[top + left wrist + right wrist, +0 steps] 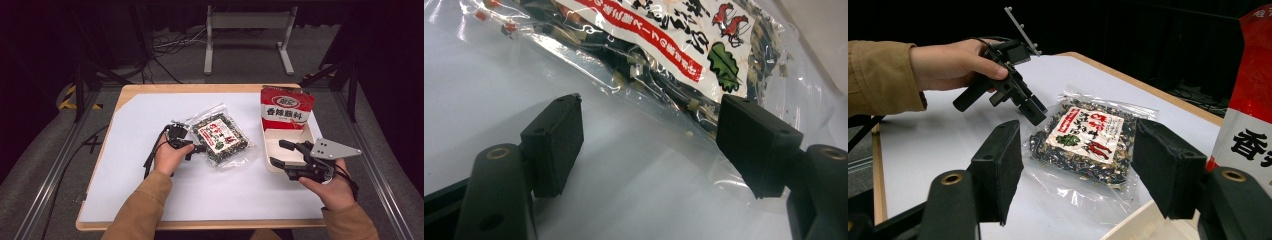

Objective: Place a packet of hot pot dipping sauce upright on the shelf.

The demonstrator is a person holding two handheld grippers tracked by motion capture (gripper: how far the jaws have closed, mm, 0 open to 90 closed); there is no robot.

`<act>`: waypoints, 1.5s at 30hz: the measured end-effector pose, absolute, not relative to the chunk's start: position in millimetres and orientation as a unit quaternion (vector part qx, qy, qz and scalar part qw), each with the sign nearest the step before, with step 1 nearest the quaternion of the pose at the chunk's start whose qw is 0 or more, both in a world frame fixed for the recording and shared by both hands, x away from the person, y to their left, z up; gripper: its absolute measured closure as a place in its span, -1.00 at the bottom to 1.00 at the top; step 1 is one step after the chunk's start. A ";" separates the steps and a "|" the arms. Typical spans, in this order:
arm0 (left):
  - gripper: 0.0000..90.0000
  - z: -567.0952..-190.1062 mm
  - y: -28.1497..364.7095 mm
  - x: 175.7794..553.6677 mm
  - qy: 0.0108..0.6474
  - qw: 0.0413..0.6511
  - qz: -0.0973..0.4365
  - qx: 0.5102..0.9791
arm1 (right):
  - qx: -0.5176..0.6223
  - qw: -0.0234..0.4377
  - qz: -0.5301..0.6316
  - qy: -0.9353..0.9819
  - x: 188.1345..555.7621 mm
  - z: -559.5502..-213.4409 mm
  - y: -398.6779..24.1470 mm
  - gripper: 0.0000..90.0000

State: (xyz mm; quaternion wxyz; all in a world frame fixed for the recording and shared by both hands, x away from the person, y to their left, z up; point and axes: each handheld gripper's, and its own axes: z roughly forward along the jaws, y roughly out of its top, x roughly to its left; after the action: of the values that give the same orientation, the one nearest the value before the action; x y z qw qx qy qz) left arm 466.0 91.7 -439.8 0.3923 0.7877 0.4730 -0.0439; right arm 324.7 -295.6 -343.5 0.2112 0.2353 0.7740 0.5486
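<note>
Spanning most of the frame, the white-covered surface [150,195] carries a white tray [272,145] at the right, where a red seasoning pouch [286,111] stands upright at the far end and the rest looks bare. Left of the tray, just beside it, a clear packet of dried seaweed mix [220,136] lies flat. The left gripper [196,148] hovers at the packet's near-left edge, fingers [555,142] spread, nothing pinched. The right gripper [284,153] waits over the tray's near end, fingers [998,167] likewise apart and empty. A clean pick likely means straddling the packet's crinkled border, closing on film, not contents.
</note>
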 end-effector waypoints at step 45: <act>0.95 -395.9 76.3 455.2 0.371 0.517 0.021 0.771 | 0.246 0.206 0.548 0.772 322.6 -350.2 -302.0 -0.18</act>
State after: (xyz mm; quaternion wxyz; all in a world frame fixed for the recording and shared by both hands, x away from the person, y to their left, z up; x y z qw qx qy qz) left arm 455.2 76.3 -395.9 0.5165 0.7714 0.3711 0.0210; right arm 322.6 -302.0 -350.2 0.2065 0.2458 0.7721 0.5485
